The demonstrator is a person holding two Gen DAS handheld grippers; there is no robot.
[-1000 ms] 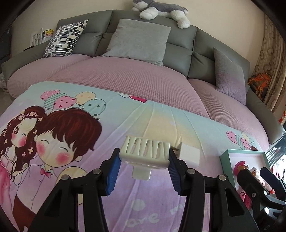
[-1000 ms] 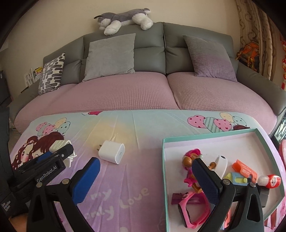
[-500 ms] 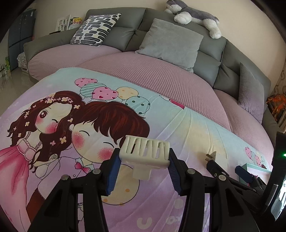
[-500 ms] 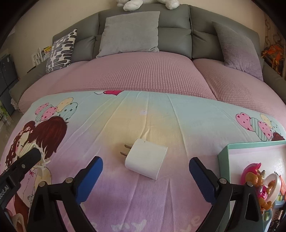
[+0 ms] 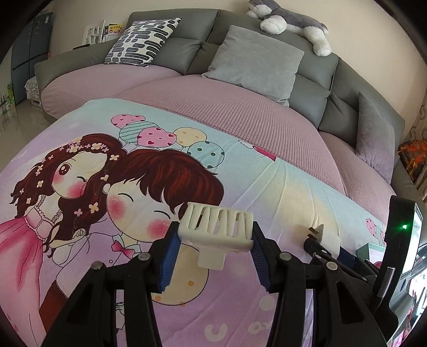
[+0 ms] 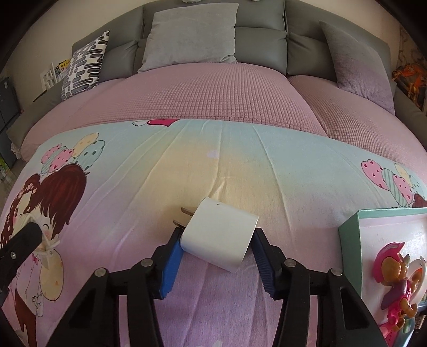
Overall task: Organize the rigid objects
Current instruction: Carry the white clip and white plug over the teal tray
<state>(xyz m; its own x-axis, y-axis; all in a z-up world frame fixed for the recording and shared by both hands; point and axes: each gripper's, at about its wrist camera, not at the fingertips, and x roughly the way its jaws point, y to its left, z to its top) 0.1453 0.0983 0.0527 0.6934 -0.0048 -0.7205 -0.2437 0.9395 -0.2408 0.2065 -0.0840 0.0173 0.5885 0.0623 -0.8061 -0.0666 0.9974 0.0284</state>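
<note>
Since the earlier frames the right gripper had come down over the white charger, and its jaws had just been closing until the blue pads sat against the charger's two sides. The left-wrist view had swung away from the tray onto the cartoon couple.

In the left-wrist view, the left gripper was clamped on a cream plastic clip, a rigid slotted block with a short square tab hanging below it, held clear above the printed sheet. The ribbed blue pads pressed its ends. The sheet was thin, smooth cotton with soft creases. Behind it lay a waffle-textured pink cover over a grey sofa, with a plush husky on the backrest. At the right edge the other gripper's black body hid most of the charger; only its metal prongs and a pale sliver showed.

In the right-wrist view, the charger was a smooth, rounded white block, its two prongs pointing left and away, resting on the sheet between the fingers. The mint-rimmed tray stood just to the right, cut off by the frame; a pink toy figure lay inside, its lower part hard to read. The left gripper's black tip entered at the far left, covering most of the clip.
</note>
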